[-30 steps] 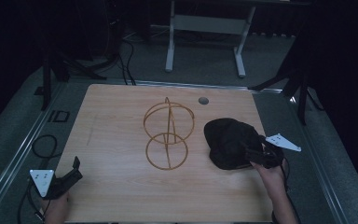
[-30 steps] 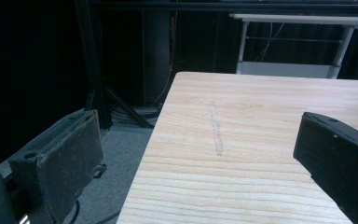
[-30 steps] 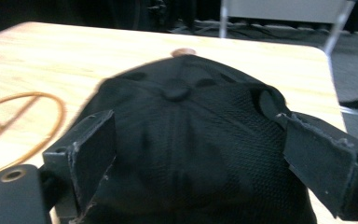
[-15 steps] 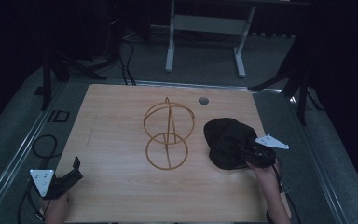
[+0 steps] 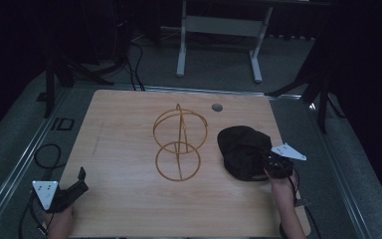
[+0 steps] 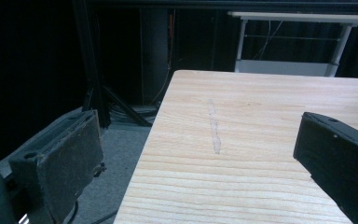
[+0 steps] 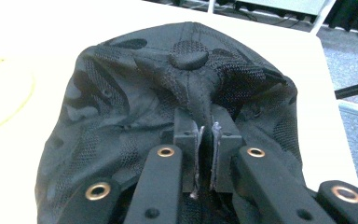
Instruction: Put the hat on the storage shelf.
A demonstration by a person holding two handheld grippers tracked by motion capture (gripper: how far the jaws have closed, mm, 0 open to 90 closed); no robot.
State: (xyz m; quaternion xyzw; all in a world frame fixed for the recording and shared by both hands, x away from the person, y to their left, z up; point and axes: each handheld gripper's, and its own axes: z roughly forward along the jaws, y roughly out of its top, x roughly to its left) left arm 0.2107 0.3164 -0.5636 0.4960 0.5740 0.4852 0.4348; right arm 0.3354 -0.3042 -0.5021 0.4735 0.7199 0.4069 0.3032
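A black mesh cap lies on the right part of the wooden table. My right gripper is at the cap's near right edge, shut on a pinched fold of its fabric. In the right gripper view the cap spreads in front of the jaws, with its top button just beyond the closed tips of the right gripper. A gold wire stand made of two hoops sits at the table's middle. My left gripper hovers open at the near left corner, and its two pads stand far apart.
A small round grey hole cover sits near the table's far edge. A white desk frame stands on the floor beyond the table. Cables lie on the floor at the left. The table's left edge runs between the left jaws.
The right gripper has pulled back slightly toward the near right, and the cap's near edge is drawn along with it. The left gripper has stayed still.
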